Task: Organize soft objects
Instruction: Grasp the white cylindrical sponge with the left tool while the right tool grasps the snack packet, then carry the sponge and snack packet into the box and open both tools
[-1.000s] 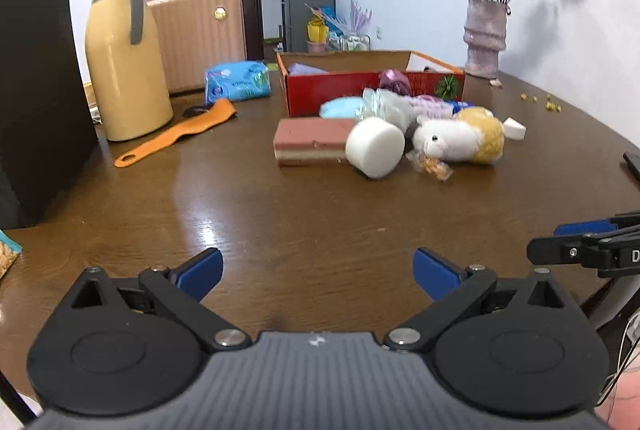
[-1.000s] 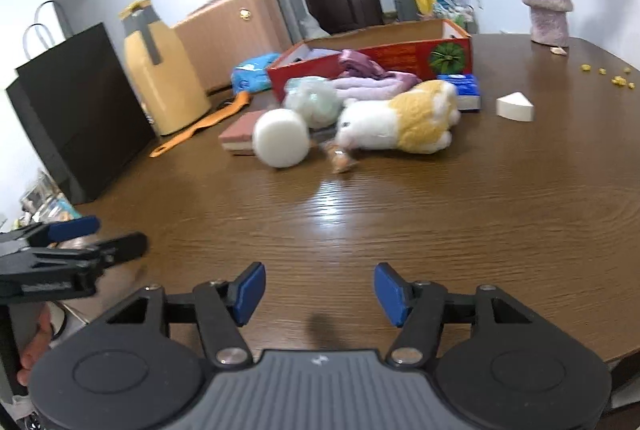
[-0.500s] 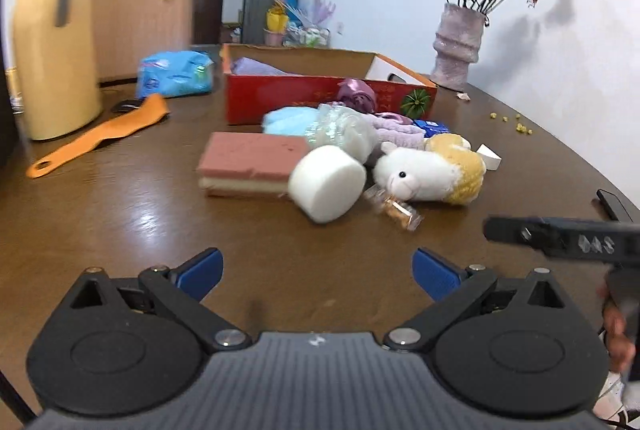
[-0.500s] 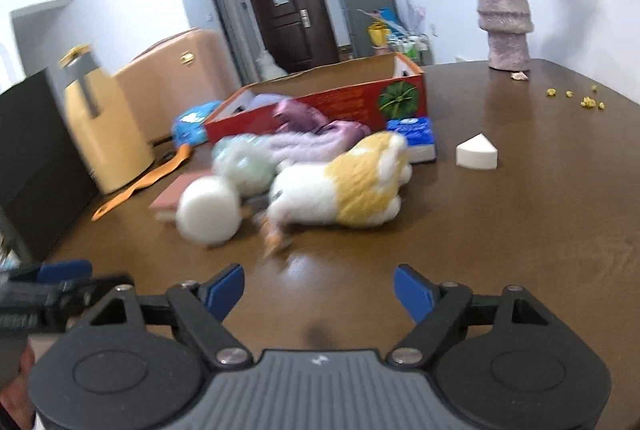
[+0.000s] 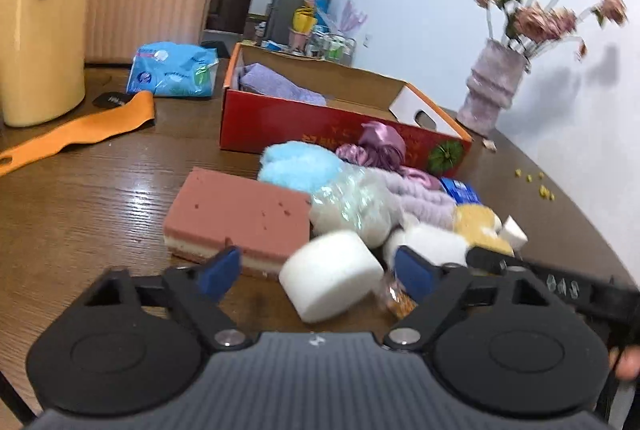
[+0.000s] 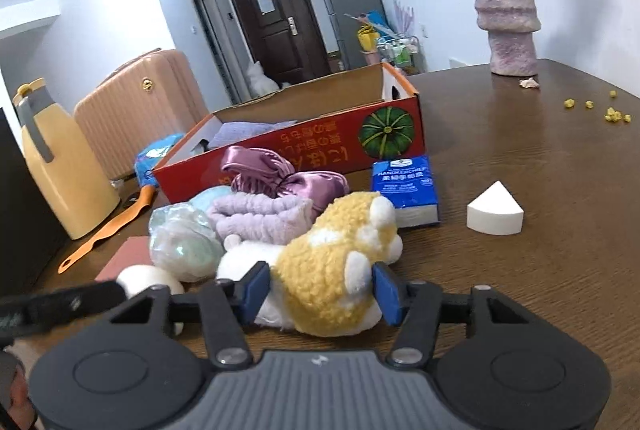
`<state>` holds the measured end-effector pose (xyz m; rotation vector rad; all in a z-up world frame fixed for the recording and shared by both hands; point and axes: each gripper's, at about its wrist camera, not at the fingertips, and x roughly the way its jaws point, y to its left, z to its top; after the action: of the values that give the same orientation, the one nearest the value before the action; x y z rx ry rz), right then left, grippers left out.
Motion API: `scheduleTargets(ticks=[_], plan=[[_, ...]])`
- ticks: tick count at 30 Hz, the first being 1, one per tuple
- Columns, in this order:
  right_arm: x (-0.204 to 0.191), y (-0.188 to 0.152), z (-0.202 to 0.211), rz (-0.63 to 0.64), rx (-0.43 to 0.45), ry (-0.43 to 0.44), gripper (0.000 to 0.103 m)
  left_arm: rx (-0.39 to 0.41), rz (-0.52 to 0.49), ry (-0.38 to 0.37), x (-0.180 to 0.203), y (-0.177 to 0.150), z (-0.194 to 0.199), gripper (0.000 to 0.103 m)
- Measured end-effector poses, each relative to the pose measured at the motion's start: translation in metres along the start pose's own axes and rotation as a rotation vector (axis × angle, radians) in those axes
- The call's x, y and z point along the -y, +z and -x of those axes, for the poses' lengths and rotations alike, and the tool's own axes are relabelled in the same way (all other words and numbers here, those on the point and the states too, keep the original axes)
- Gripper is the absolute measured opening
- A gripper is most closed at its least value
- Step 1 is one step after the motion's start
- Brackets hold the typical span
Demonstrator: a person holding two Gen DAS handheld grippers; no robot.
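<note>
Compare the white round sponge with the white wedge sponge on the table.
The round sponge is a thick cylinder tipped on its side; the wedge sponge is a quarter-round slice lying flat. The round sponge looks bigger than the wedge. The round sponge sits against the pile, by the pink sponge block; the wedge stands alone on bare table. Both are plain white foam, outside the red box.

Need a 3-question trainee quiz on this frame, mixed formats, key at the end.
1. True or false: the yellow-and-white plush toy lies inside the red cardboard box.
2. What sits between the left gripper's closing jaws?
A. white foam cylinder
B. pink layered sponge block
C. blue tissue pack
3. Fill in: the right gripper is closing around the ____.

Key: 1 false; 2 A; 3 plush toy.
</note>
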<state>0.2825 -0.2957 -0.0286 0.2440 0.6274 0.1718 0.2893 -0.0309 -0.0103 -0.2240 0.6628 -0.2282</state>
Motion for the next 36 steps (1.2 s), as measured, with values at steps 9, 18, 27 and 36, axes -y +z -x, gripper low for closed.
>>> scheduleTargets(ticks=[9, 18, 27, 36], plan=[[-0.001, -0.009, 0.031, 0.047, 0.043, -0.052, 0.056, -0.023, 0.008, -0.031, 0.000, -0.025, 0.020, 0.050], [-0.040, -0.018, 0.064, 0.196, -0.003, 0.077, 0.058, -0.041, -0.046, -0.012, -0.004, -0.041, 0.029, 0.082], [-0.073, -0.018, 0.002, 0.296, -0.174, 0.120, 0.046, -0.068, -0.105, -0.033, -0.007, -0.039, 0.007, 0.060], [-0.090, -0.024, -0.023, 0.345, -0.209, 0.088, 0.020, -0.069, -0.102, 0.002, -0.028, -0.044, 0.031, 0.059]])
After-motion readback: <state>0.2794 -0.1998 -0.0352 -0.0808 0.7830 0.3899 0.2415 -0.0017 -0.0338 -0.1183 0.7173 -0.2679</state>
